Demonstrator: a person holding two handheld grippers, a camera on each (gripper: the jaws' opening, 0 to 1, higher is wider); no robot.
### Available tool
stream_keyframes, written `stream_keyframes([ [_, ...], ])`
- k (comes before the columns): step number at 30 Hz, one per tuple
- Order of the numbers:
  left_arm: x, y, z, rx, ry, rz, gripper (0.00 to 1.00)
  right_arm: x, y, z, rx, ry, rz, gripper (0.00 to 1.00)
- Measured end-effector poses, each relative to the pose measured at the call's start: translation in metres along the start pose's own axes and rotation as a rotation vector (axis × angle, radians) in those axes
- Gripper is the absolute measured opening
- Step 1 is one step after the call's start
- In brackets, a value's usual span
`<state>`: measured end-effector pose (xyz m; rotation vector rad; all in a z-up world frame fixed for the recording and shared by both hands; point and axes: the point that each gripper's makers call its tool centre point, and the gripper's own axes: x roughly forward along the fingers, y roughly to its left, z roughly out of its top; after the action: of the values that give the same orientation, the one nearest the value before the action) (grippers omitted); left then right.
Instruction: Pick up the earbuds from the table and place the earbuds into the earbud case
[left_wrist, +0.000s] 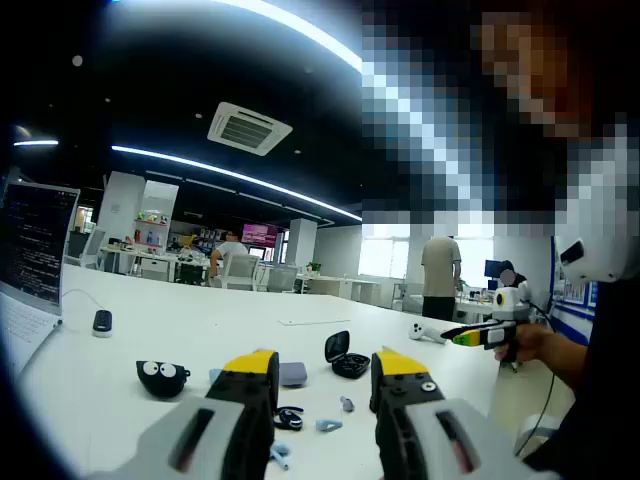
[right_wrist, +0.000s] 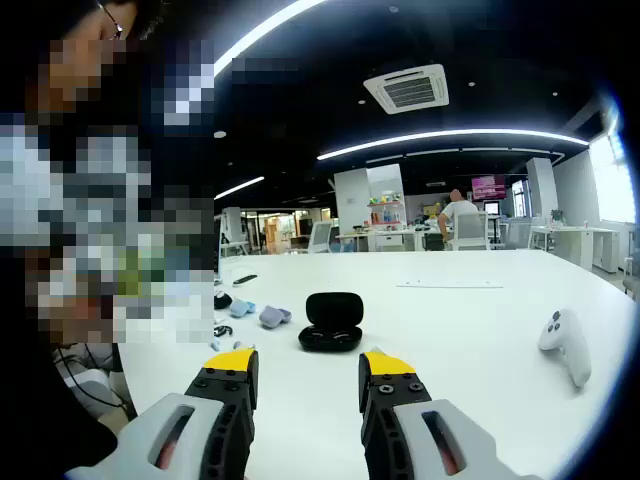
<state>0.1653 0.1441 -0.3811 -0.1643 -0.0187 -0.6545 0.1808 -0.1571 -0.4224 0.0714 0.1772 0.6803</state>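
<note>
Open earbud case (right_wrist: 333, 321) ahead of right gripper (right_wrist: 307, 372), jaws apart, empty; left gripper (left_wrist: 324, 375) spread above earbuds (left_wrist: 290, 418).

Looking smooth and matt white across the bench (right_wrist: 470, 330), catching soft ceiling glare. Showing glossy black plastic on the open earbud case (right_wrist: 332, 320), lid shining. Appearing as hard plastic on the left gripper (left_wrist: 325, 375) and right gripper (right_wrist: 305, 375): matt black jaws, yellow tips, grey bodies. Gleaming as smooth white plastic on the controller (right_wrist: 566, 340). Seeming matt grey-blue on the small pouch (right_wrist: 274, 317).
</note>
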Motion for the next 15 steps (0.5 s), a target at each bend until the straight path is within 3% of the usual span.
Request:
stream_keyframes([
  [6, 0.001, 0.004, 0.000, 0.003, 0.010, 0.005, 0.39, 0.009, 0.004, -0.006, -0.002, 0.001, 0.025, 0.40],
  [15, -0.005, 0.009, 0.000, 0.003, -0.008, 0.026, 0.39, 0.017, 0.004, 0.000, -0.070, 0.089, 0.066, 0.40],
])
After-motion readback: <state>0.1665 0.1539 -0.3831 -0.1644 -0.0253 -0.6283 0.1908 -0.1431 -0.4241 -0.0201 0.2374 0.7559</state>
